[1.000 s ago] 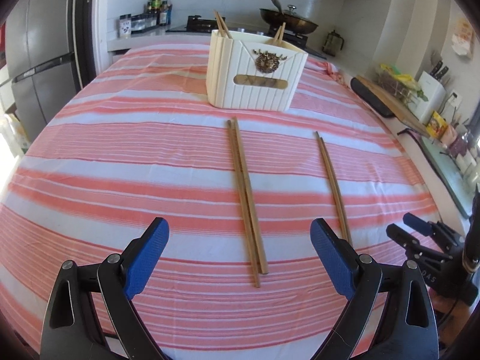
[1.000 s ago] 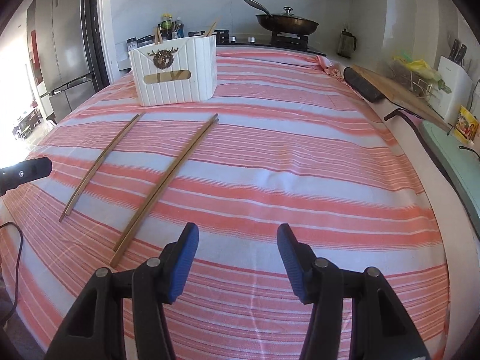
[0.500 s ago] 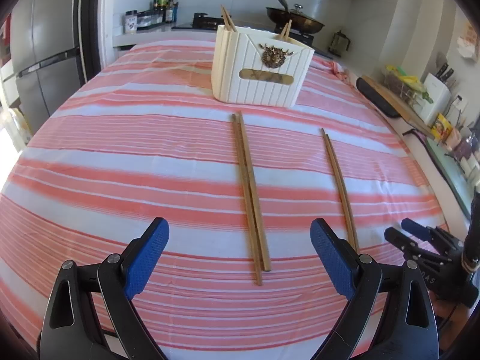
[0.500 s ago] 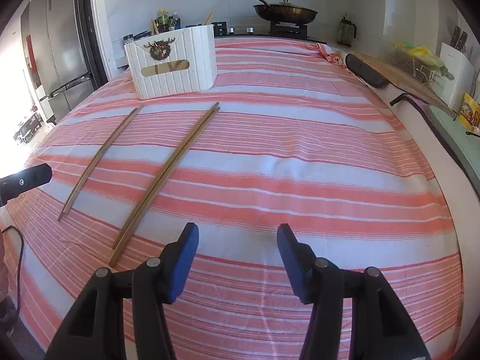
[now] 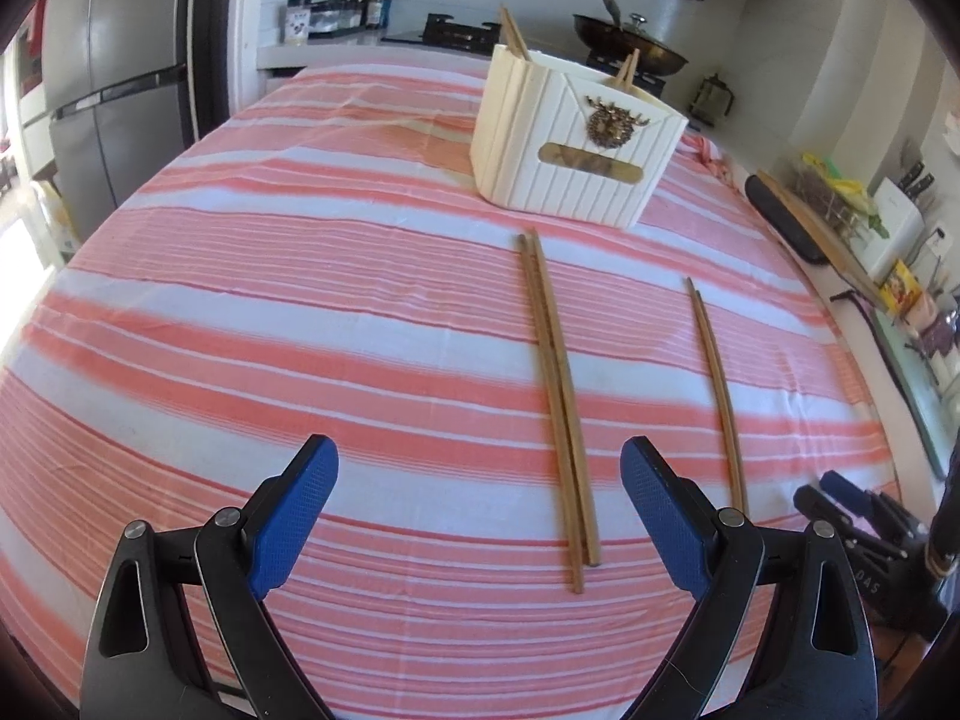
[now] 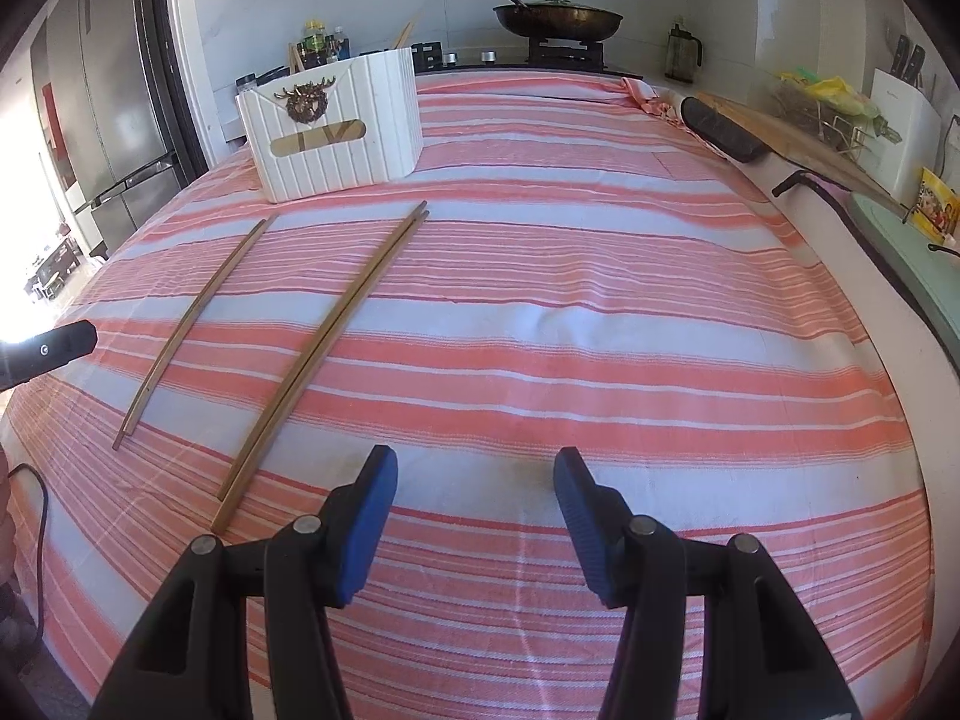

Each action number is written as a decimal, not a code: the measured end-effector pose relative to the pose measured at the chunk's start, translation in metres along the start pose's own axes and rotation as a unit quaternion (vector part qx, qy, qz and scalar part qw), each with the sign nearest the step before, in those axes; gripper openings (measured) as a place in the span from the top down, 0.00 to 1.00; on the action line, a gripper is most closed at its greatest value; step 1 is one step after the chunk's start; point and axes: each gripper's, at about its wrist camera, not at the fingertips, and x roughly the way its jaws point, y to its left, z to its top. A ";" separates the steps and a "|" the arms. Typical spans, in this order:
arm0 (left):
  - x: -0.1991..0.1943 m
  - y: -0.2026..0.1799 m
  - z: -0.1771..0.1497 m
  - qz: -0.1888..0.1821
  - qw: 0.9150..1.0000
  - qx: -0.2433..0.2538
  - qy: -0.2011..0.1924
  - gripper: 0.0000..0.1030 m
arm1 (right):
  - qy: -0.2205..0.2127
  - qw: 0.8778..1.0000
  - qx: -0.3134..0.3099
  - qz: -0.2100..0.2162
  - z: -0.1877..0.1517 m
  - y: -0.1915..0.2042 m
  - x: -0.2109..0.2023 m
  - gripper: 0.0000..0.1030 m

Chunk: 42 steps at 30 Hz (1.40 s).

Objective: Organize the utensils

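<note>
Two pairs of wooden chopsticks lie on the striped cloth. In the left wrist view one pair [image 5: 555, 396] lies ahead between my fingers, the other pair [image 5: 717, 384] to its right. A white utensil box [image 5: 573, 147] with chopsticks standing in it sits beyond them. My left gripper [image 5: 480, 516] is open and empty, just short of the near chopstick ends. In the right wrist view the pairs [image 6: 327, 348] [image 6: 192, 321] lie to the left, the box [image 6: 333, 126] behind. My right gripper [image 6: 474, 516] is open and empty above bare cloth.
The red and white striped cloth [image 6: 600, 312] covers the table. A stove with a pan [image 6: 558, 18] stands behind. A cutting board [image 6: 798, 144], knife block and packets line the right counter. A fridge [image 5: 114, 114] stands at the left. The right gripper shows at the left view's right edge [image 5: 864, 516].
Both grippers have moved forward toward the box and chopsticks. The left gripper has shifted left, so the near chopstick pair now lies right of centre. Both stay open.
</note>
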 end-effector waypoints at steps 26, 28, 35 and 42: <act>0.068 -0.025 0.021 0.075 0.992 0.091 0.034 0.10 | 0.008 1.000 0.000 0.010 0.003 0.007 0.002 0.45; 0.066 -0.025 0.018 0.072 0.993 0.091 0.030 0.11 | 0.017 0.999 0.014 0.048 0.013 0.014 0.001 0.45; 0.064 -0.022 0.017 0.070 0.994 0.082 0.022 0.11 | 0.058 0.998 0.001 0.037 0.046 0.049 0.037 0.58; 0.068 -0.026 0.018 0.076 0.993 0.086 0.023 0.08 | 0.066 0.998 0.000 0.016 0.049 0.053 0.045 0.59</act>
